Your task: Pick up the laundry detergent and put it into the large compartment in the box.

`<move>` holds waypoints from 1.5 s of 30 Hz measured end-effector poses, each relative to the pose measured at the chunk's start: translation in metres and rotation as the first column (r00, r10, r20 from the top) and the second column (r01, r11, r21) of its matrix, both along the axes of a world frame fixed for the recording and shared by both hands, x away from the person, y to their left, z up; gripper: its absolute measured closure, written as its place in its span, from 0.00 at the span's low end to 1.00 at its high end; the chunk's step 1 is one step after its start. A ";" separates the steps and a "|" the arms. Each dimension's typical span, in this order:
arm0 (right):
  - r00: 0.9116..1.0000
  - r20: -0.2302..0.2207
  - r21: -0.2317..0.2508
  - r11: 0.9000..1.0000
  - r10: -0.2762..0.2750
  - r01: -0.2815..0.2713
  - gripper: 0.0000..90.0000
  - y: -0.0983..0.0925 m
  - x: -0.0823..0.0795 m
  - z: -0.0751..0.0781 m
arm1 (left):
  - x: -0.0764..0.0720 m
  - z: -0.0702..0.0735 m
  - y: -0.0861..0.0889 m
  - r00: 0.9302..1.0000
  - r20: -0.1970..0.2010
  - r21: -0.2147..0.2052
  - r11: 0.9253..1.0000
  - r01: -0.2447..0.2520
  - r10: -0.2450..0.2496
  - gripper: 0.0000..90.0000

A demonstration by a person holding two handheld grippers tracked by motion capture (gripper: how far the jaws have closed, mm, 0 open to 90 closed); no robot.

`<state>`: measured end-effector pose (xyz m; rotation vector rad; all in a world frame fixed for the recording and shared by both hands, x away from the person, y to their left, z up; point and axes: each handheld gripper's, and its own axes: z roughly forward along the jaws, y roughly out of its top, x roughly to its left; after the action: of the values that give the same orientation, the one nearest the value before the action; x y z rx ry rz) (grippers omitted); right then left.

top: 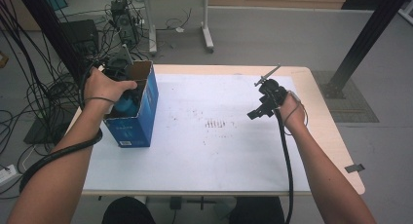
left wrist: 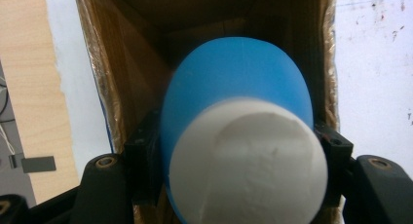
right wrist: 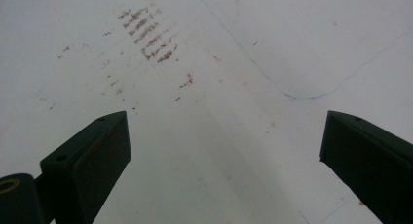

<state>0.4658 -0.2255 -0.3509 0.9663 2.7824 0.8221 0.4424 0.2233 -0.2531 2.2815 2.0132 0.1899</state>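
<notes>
1. White cap [left wrist: 248, 160] of a blue bottle [left wrist: 238, 83] sits closest to the lens in the left gripper view, with the black jaws pressing its sides at 9 and 3 o'clock.
2. So the left gripper [left wrist: 238, 156] is clamped on the bottle, which points away into an open cardboard box [left wrist: 131, 73]; the brown inner walls rise around it from 9 through 12 to 3 o'clock.
3. From the high view, the box [top: 141, 112] is blue outside and stands at the table's [top: 321, 136] 9 o'clock edge, the left hand [top: 104, 85] over its opening and a bit of blue bottle [top: 127, 104] just below the fingers.
4. Over at 3 o'clock of the table, the right gripper [top: 263, 107] hangs above the white sheet [top: 219, 156], well apart from the box.
5. Its own view shows the jaws spread wide with nothing between them, over brown smudges [right wrist: 148, 34] and a thin blue line [right wrist: 272, 83] on the sheet.
</notes>
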 end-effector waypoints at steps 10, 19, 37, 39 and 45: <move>1.000 0.000 -0.002 1.000 -0.003 0.003 0.05 -0.001 0.000 0.000 | 0.000 -0.011 0.003 1.000 -0.019 0.000 1.000 -0.007 0.007 0.42; 1.000 -0.001 -0.002 1.000 -0.003 0.003 0.05 0.000 0.000 0.000 | 0.000 -0.012 0.002 1.000 -0.018 0.003 1.000 -0.005 0.005 0.42; 1.000 -0.001 -0.007 1.000 0.002 -0.002 0.05 0.001 0.000 0.000 | 0.000 -0.013 0.005 1.000 -0.012 -0.007 1.000 -0.014 0.014 0.42; 1.000 -0.001 -0.006 1.000 0.000 0.000 0.05 0.001 0.000 0.000 | 0.000 -0.013 0.005 1.000 -0.013 -0.006 1.000 -0.012 0.012 0.42; 1.000 -0.003 -0.008 1.000 -0.004 0.004 0.05 0.000 0.001 0.000 | 0.001 -0.013 0.005 1.000 -0.013 -0.006 1.000 -0.013 0.013 0.42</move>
<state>0.4664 -0.2254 -0.3510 0.9717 2.7834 0.8089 0.4429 0.2280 -0.2662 2.2726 2.0326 0.1698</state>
